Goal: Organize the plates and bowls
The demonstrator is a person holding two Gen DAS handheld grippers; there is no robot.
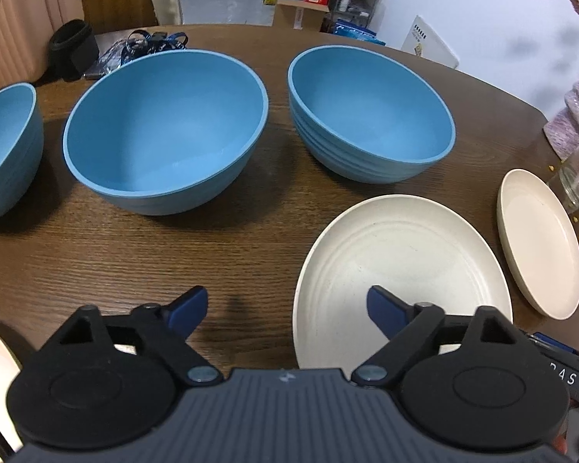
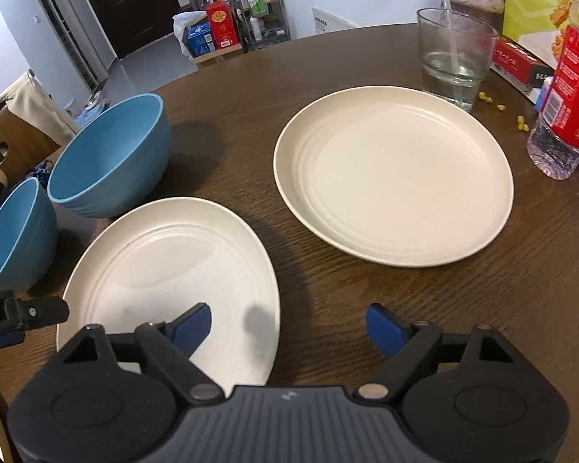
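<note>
Three blue bowls show in the left wrist view across the upper half of the frame: one cut by the left edge (image 1: 7, 150), a middle bowl (image 1: 166, 131) and a right bowl (image 1: 370, 112), each apart from the next on the brown table (image 1: 135, 250). Lower right lies a near plate (image 1: 401, 270), cream, with a far plate (image 1: 540, 239) just beside it at the right edge. The left gripper (image 1: 287, 310) hangs over the table at the bottom of the frame, its blue pads spread wide with nothing between them; its right pad sits over the near plate's rim, the left over bare wood.

In the right wrist view, the right gripper (image 2: 287, 328) is likewise spread and empty, its left pad over the near plate, the right over bare table. The far plate lies centre right, clear of the near one. A glass (image 2: 453, 58) with a little water stands just behind the far plate, upper right, and a red-labelled bottle (image 2: 563, 108) stands near the right edge, yellow crumbs (image 2: 521, 123) scattered between them. Part of the left gripper pokes in at the left edge, beside the near plate.
</note>
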